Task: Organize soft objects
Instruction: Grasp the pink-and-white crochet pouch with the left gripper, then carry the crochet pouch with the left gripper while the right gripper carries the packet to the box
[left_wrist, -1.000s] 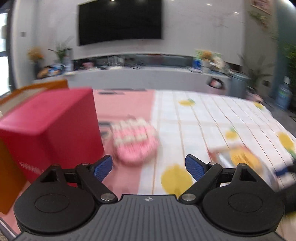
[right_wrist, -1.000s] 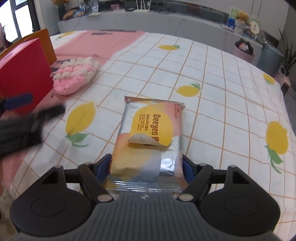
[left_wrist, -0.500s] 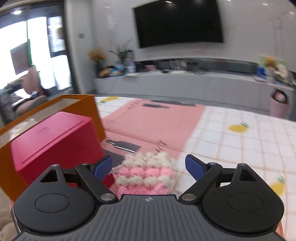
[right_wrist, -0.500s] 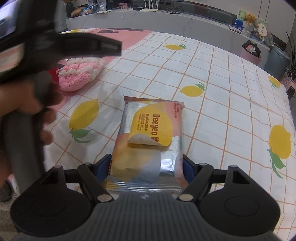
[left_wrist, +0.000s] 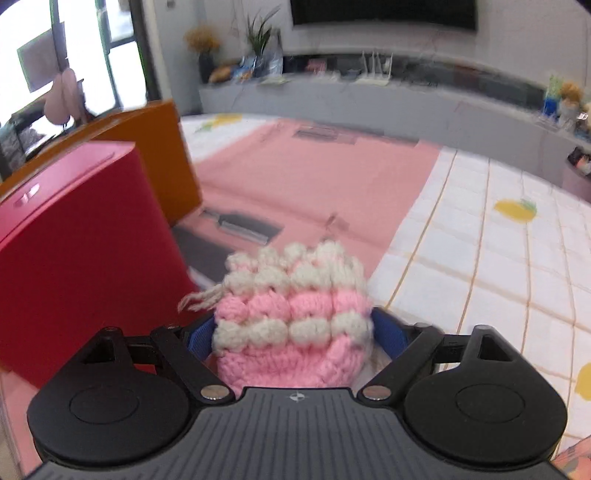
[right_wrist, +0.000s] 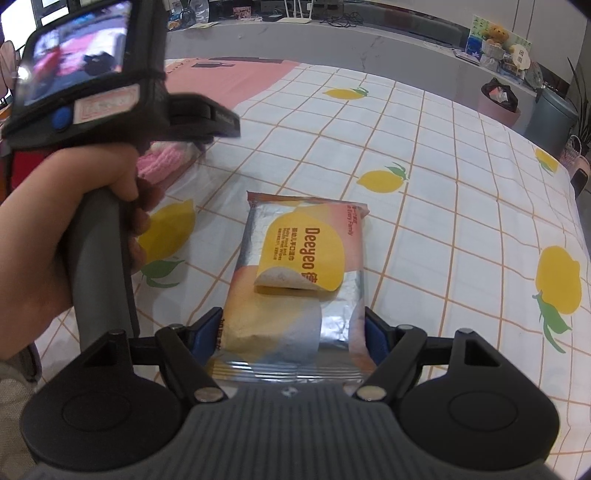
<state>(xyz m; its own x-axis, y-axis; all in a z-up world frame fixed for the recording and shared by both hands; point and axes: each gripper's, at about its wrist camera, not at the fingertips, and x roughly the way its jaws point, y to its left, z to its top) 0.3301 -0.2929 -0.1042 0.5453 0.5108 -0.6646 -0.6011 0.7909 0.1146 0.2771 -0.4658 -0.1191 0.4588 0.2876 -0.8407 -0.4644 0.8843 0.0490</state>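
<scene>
Spreading under a lemon-print cloth, one worktop (right_wrist: 424, 155) carries one orange box (left_wrist: 162, 147) and one red box (left_wrist: 81, 236) (side by side). The left gripper (left_wrist: 293, 338), spread half a second ago, now pinches the one knitted pouch (left_wrist: 291, 317), so it seems ready to lift; the right gripper (right_wrist: 293, 332) stays clamped on the one wipes pack (right_wrist: 299, 280).

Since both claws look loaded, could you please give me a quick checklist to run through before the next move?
1. Left claw shut on the knitted pouch: ok.
2. Right claw shut on the wipes pack: ok.
3. Pack's label flap sealed: not ok, its near edge curls up.
4. Pouch clear of the red box: ok, a gap shows.
5. Orange box has room inside: cannot tell.
</scene>
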